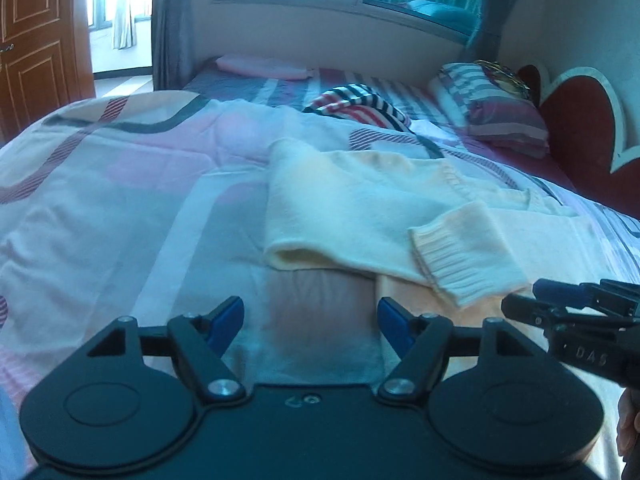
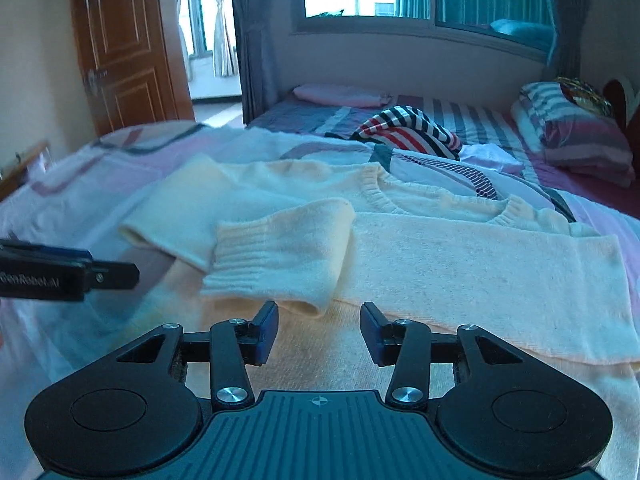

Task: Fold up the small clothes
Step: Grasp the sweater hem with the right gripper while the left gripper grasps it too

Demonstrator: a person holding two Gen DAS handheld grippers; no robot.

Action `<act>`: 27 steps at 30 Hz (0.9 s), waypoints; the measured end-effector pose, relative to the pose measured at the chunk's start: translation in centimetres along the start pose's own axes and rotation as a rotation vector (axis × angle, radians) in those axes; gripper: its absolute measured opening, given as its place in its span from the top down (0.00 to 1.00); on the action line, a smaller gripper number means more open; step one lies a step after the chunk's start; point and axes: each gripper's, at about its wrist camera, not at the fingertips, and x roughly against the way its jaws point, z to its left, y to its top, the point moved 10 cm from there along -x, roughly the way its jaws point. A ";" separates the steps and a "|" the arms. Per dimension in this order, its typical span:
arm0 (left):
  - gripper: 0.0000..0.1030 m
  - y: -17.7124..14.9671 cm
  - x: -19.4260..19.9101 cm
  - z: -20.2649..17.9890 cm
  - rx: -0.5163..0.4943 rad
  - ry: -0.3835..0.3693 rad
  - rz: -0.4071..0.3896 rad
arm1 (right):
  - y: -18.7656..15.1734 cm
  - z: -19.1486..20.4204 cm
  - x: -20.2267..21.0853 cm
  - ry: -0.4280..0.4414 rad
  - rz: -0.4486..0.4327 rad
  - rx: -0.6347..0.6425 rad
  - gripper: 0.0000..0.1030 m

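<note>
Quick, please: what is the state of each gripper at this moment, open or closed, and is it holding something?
Left gripper: open, holding nothing, above the quilt.
Right gripper: open, holding nothing, above the cream sweater.

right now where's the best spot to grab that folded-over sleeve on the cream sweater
Grip the ribbed cuff of the cream sweater, coming in low from the near edge with the right gripper. The cuff's open end lies loose on top, facing the open gripper.

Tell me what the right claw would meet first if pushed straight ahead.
Probably the folded-over sleeve cuff of the cream sweater, lying just beyond the open right claw; exact depth is unclear.
</note>
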 end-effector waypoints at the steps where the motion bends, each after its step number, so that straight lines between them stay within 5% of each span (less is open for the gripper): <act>1: 0.31 0.1 -0.1 -0.1 0.002 -0.004 -0.002 | -0.2 -0.1 -0.5 -0.004 0.005 0.004 0.56; 10: 0.31 0.6 -1.5 -0.2 0.001 0.004 -0.018 | 3.3 -0.2 -1.8 -0.040 -0.098 0.022 0.61; 11: 0.31 0.7 -1.6 -0.3 0.000 0.005 -0.019 | 3.6 -0.5 -1.7 -0.028 -0.108 -0.001 0.71; 12: 0.31 0.7 -1.8 -0.4 -0.002 0.007 -0.019 | 4.0 -0.9 -1.7 -0.013 -0.110 -0.030 0.92; 21: 0.32 1.4 -2.5 -1.8 -0.012 0.008 -0.046 | 5.0 -11.9 2.3 -0.050 -0.177 -0.421 0.96; 23: 0.38 1.4 -2.9 -2.3 -0.032 0.017 -0.055 | 3.8 -14.7 2.8 -0.067 -0.152 -0.497 0.96; 25: 0.60 1.3 -3.5 -2.7 -0.039 0.015 -0.048 | 2.2 -17.0 3.2 -0.094 -0.122 -0.559 0.95; 27: 0.67 1.2 -3.6 -3.0 -0.040 0.005 -0.059 | 0.9 -18.6 3.5 -0.103 -0.099 -0.611 0.95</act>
